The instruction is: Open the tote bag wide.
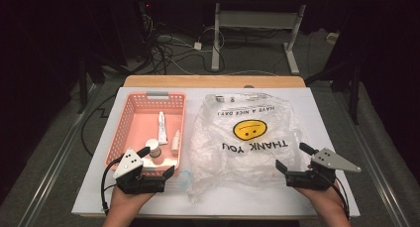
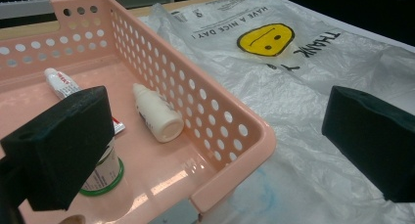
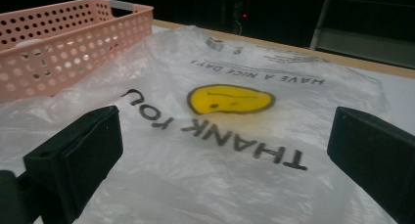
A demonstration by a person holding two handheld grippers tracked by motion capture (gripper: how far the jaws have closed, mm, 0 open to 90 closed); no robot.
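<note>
Item: clear plastic carrier bag (image 1: 247, 138), printed with a yellow smiley and the words THANK YOU and HAVE A NICE DAY, lying flat and crumpled on the white worktop (image 1: 317, 113); print reads upside down from the person's side, so the handle end lies at the far edge and the long axis runs away from the person

Item: pink perforated basket (image 1: 126, 120), just left of the bag, its near right corner touching or overlapping the bag's edge; whether it sits on the film cannot be told. Contents: a small white tube (image 1: 162, 128), a white dropper bottle (image 1: 176, 141) lying on its side, a small jar with a green base rim (image 2: 105, 172) standing at the near end

Item: left tongs (image 1: 148, 180), spread wide, nothing between them, held low at the basket's near right corner; one jaw over the basket, the other over the bag's left margin

Item: right tongs (image 1: 297, 175), spread wide, empty, at the bag's near right edge, pointing across the film toward the smiley

Relation governing the next move: the bag lies directly ahead of the right tongs and to the right of the left tongs; the right hand appears nearer its open film, the left nearer the basket contents. Judged stage: nothing gripped yet
</note>
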